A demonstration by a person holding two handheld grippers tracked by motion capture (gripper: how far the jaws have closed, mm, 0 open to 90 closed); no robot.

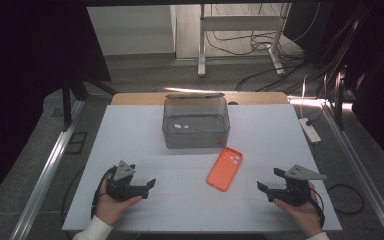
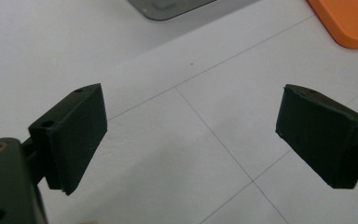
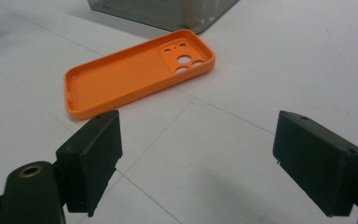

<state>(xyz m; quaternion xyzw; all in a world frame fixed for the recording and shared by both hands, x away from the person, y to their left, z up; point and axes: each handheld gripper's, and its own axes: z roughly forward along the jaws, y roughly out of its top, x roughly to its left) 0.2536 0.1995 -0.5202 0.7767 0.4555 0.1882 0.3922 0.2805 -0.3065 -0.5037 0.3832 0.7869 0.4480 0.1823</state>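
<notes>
An orange phone case (image 1: 225,168) lies hollow side up on the white table (image 1: 130,135), a little right of centre. Behind it stands a clear grey plastic box (image 1: 196,122) with an open top. My left gripper (image 1: 148,185) rests near the front left, held in a hand, jaws wide open with nothing between them. My right gripper (image 1: 269,183) sits at the front right, also open and empty, pointing toward the case. In the right gripper view the phone case (image 3: 135,72) lies just beyond the open jaws (image 3: 193,158). The left gripper view catches a corner of the case (image 2: 349,21) at the top right, past its gripper (image 2: 191,135).
A white power strip (image 1: 310,131) lies by the table's right edge with a cable running off it. Metal rails run along both sides of the table. Beyond the far edge are a stand's legs (image 1: 240,45) and loose cables on the floor.
</notes>
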